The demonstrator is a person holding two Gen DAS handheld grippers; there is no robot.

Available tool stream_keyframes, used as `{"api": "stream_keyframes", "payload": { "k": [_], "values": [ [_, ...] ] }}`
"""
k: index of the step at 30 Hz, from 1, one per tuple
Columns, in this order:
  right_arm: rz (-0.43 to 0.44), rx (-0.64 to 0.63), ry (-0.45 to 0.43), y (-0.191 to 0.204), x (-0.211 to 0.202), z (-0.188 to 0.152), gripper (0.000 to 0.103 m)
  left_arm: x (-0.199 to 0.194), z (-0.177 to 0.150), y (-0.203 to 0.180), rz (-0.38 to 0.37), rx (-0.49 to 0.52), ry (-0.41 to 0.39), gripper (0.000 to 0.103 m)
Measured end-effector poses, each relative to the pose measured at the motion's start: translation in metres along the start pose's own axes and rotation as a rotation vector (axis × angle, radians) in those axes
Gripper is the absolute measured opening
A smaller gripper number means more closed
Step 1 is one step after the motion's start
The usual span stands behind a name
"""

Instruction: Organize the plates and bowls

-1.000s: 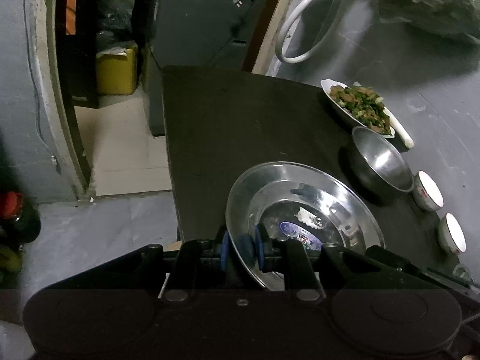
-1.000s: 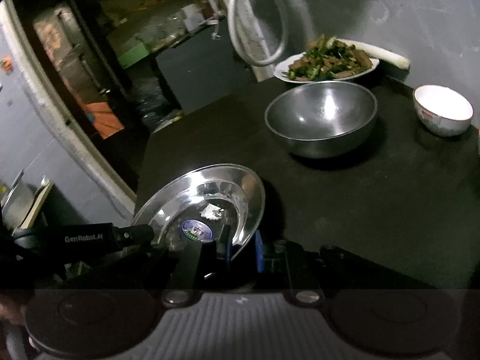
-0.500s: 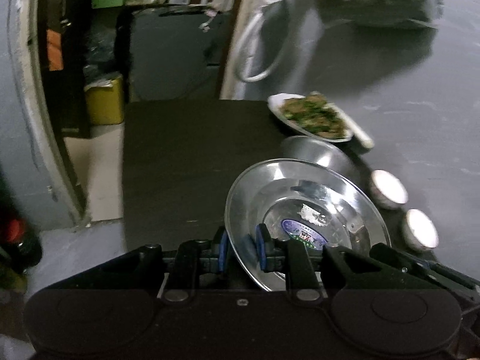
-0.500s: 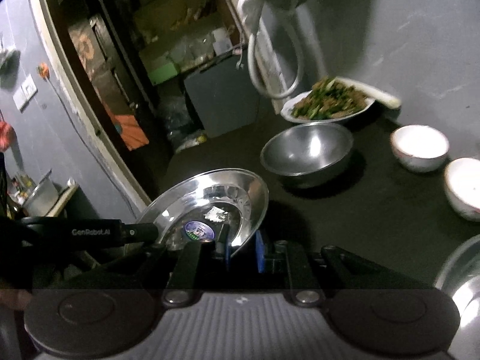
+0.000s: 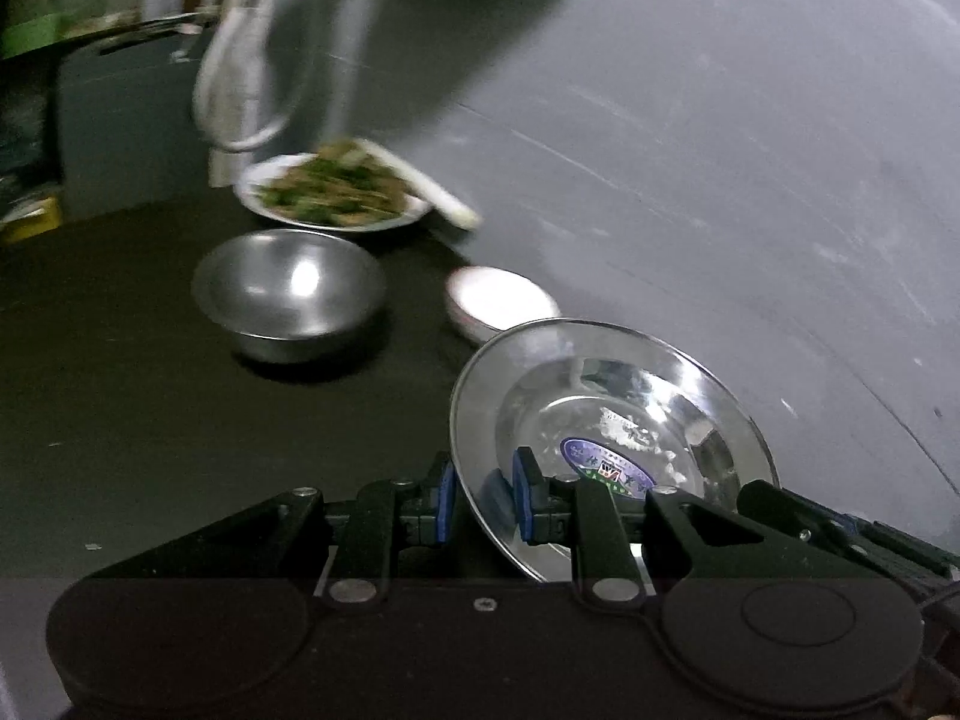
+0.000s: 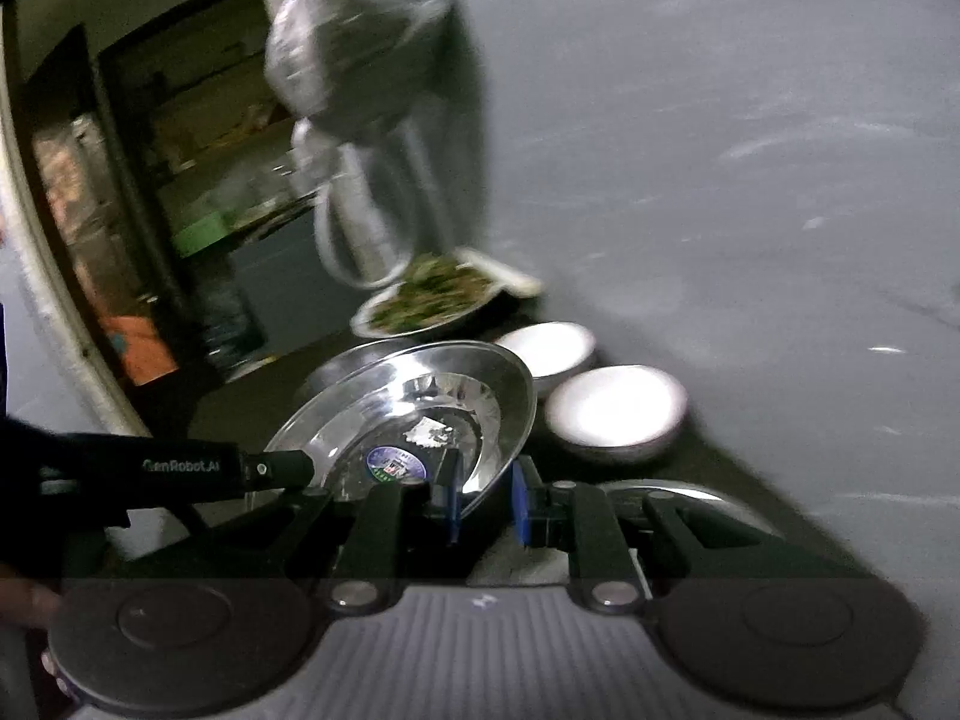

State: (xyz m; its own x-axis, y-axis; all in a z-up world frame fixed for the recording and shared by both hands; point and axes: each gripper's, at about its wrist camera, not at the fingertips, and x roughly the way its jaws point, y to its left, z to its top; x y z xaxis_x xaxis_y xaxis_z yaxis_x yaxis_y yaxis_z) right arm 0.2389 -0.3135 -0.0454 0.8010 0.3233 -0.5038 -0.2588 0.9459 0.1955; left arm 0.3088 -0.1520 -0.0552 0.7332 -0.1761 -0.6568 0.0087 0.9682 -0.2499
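Observation:
A shiny steel plate [image 5: 606, 420] with a round blue sticker is held in the air over the dark table [image 5: 120, 420]. My left gripper [image 5: 480, 501] is shut on its near-left rim. My right gripper [image 6: 485, 498] is shut on its opposite rim; the plate [image 6: 420, 414] tilts up in the right wrist view. A steel bowl [image 5: 288, 291] stands on the table to the left. A white bowl [image 5: 501, 303] sits just beyond the plate. In the right wrist view two white bowls [image 6: 618, 408] [image 6: 549, 348] stand by the wall.
A white plate of green stir-fry [image 5: 330, 192] sits at the back by the grey wall [image 5: 720, 150]. A white hose loop [image 5: 240, 90] and a bag [image 6: 360, 42] hang on the wall. Another steel rim [image 6: 690, 492] shows under my right gripper. A doorway [image 6: 138, 210] opens at left.
Both grippers have carried the plate to the right, toward the wall and the white bowls. The steel bowl now lies left of the plate. The views are motion-blurred.

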Motion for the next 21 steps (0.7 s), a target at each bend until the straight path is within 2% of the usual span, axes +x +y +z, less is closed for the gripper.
{"api": "stream_keyframes", "payload": {
  "k": [7, 14, 21],
  "values": [
    [-0.094, 0.063, 0.002, -0.044, -0.025, -0.021, 0.02, 0.011, -0.017, -0.031, -0.038, 0.097, 0.06, 0.022],
    [-0.1, 0.099, 0.025, -0.06, -0.04, -0.039, 0.021, 0.013, -0.028, -0.042, -0.017, 0.16, 0.1, 0.024],
    [-0.095, 0.103, 0.065, -0.064, -0.036, -0.045, 0.022, 0.019, -0.036, -0.049, 0.024, 0.211, 0.154, 0.027]
  ]
}}
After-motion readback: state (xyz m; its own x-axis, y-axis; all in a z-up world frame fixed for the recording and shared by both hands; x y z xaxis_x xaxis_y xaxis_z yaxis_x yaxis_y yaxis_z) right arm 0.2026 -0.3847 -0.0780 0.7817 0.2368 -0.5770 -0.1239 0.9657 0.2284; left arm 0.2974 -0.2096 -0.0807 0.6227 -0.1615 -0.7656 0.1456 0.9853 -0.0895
